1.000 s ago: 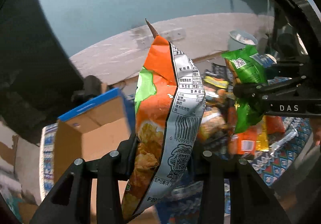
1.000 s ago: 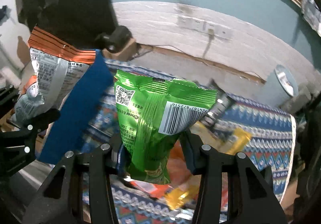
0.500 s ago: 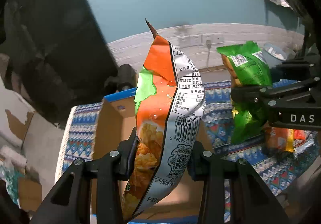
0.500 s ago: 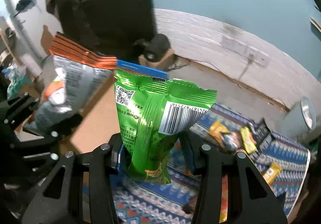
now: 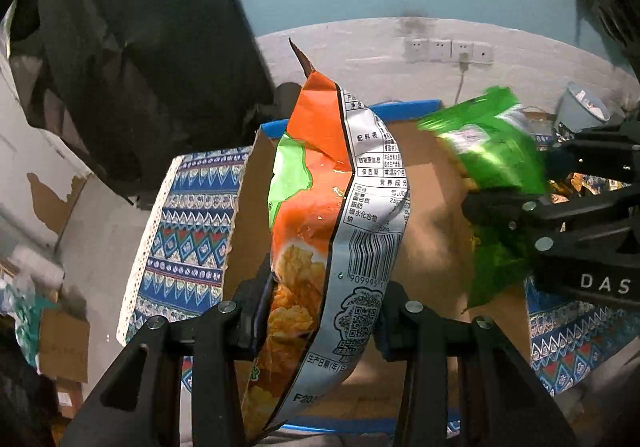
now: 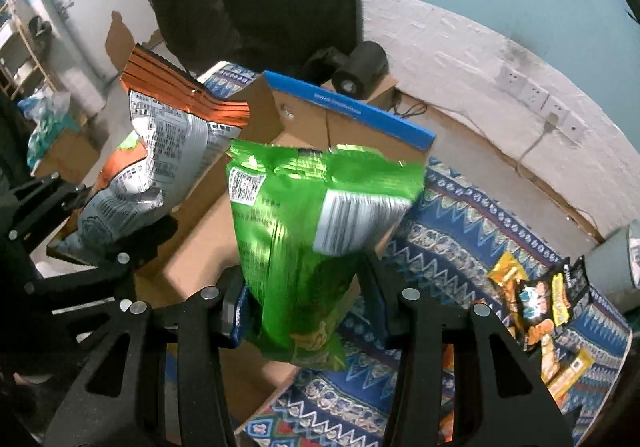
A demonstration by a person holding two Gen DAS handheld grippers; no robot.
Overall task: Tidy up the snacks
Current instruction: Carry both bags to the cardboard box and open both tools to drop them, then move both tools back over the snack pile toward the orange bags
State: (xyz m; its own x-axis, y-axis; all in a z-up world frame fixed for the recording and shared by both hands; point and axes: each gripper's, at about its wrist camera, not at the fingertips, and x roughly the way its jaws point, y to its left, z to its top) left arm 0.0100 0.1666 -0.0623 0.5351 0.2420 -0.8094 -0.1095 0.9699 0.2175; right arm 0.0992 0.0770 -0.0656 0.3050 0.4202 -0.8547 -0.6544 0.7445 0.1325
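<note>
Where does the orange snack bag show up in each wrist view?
Left wrist: orange snack bag at centre, upright between the left gripper fingers.
Right wrist: at left, above the cardboard box.
Shared landmark: blue-edged cardboard box.

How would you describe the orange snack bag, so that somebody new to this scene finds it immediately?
Start at the open cardboard box with a blue rim on the patterned cloth. Above it two bags hang in black jaws. The orange bag is in the left gripper; its silver back with a barcode sets it apart from the green bag.
</note>
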